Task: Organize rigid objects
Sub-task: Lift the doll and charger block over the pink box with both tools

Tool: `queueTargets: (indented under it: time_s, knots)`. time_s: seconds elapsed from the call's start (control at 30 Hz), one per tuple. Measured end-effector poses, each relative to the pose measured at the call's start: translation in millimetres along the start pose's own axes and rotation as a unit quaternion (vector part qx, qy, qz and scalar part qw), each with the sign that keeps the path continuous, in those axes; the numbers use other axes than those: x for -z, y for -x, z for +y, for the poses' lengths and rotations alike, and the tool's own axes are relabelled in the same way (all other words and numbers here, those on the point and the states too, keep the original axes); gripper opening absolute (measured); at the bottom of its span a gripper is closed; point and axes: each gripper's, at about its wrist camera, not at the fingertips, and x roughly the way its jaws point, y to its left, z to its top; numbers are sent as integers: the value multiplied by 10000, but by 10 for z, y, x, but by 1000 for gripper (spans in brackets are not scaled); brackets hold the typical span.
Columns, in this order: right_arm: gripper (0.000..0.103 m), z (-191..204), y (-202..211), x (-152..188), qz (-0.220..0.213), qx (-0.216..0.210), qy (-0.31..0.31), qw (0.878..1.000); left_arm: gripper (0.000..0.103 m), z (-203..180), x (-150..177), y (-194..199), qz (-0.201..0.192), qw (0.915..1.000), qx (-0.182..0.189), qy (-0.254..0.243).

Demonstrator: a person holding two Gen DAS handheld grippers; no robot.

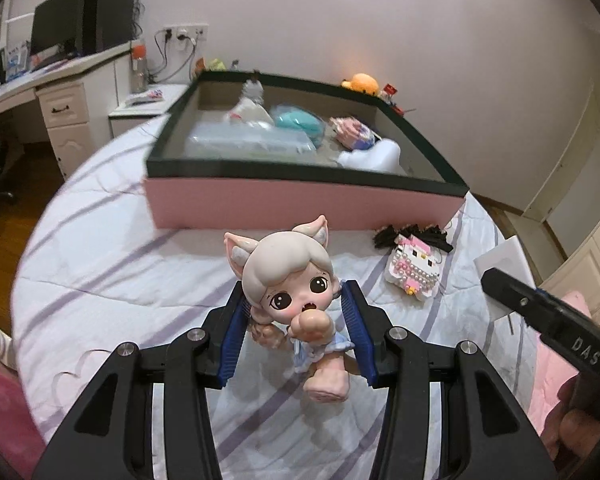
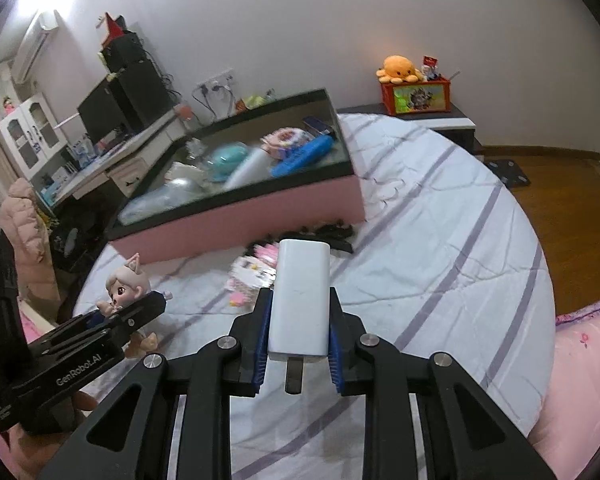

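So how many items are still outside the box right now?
4 seen: doll in the left gripper, white charger in the right gripper, bead cat and black clips on the bed by the box. Others may be hidden.

One doll (image 1: 292, 292), one white charger (image 2: 300, 300), one bead cat (image 1: 414, 270), one pink box (image 1: 300, 200), two grippers (image 1: 296, 320).

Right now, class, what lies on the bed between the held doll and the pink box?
Bare striped bedsheet only, seen in the left wrist view, between doll and box.
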Motion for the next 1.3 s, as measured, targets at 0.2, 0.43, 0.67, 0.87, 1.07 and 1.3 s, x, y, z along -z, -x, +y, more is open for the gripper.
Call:
queueTargets:
  time_s: [0.2, 0.43, 0.67, 0.87, 1.07, 1.3]
  knots:
    - [24, 229, 84, -238, -214, -194, 284, 9992, 47, 58, -252, 202, -324, 9994, -85, -56]
    - [24, 398, 84, -651, -486, -288, 616, 9965, 47, 109, -723, 322, -760, 9970, -57, -108]
    - [24, 469, -161, -1154, -531, -304, 801, 9949, 47, 230, -1258, 145, -932, 9953, -176, -199]
    - [24, 500, -624, -1511, -261, -293, 871, 9954, 47, 387, -1682, -375, -638, 9976, -220, -180]
    - [24, 481, -1164, -1711, 176, -226, 900, 9955, 47, 466, -1869, -903, -165, 9994, -228, -177]
    - [24, 457, -1691, -1769, 708, -117, 897, 9934, 47, 523, -1924, -1259, 269, 9994, -158, -150]
